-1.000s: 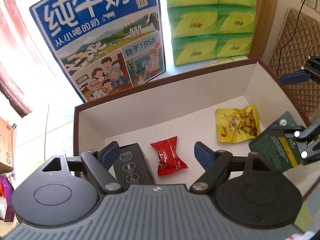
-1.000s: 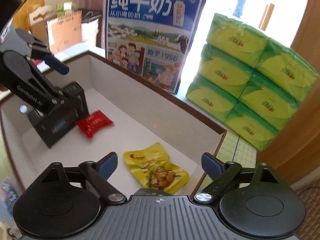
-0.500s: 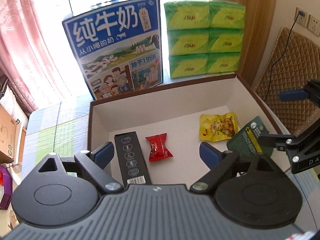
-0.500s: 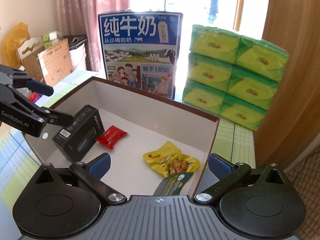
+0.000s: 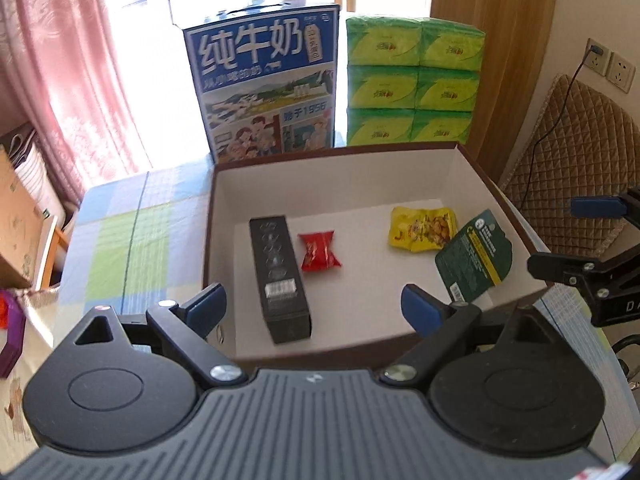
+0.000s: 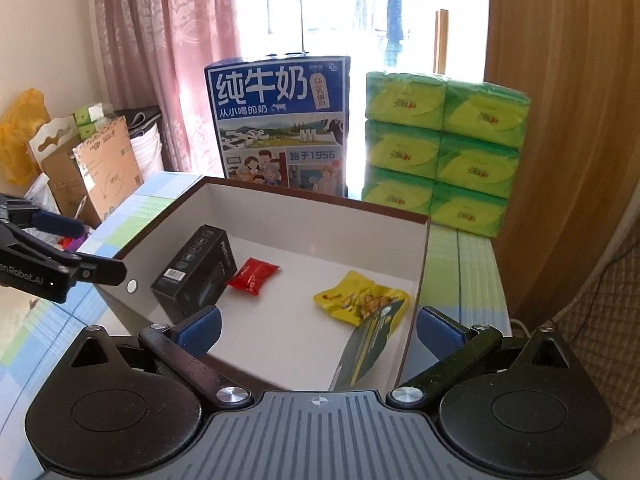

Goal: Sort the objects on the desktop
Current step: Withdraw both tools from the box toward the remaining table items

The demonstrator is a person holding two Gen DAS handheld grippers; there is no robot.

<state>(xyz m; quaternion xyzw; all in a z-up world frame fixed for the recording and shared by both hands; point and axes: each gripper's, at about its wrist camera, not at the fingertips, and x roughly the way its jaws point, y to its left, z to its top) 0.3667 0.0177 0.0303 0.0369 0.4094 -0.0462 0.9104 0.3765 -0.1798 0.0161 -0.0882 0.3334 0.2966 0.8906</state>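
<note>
A brown box with a white inside holds a black carton, a red candy and a yellow snack packet. A dark green packet leans on its right wall. My left gripper is open and empty, just above the box's near wall. My right gripper hangs outside the box's right side. In the right wrist view, the right gripper is open and empty above the near right corner, over the green packet. The left gripper is at the left.
Behind the box stand a blue milk carton case and stacked green tissue packs. A quilted chair back and wall sockets lie to the right. Cardboard boxes sit at the left beyond the checked tablecloth.
Both grippers have drawn back and up out of the box, so the whole box now shows. Both stayed open. The black carton, tilted before, now lies flat.
</note>
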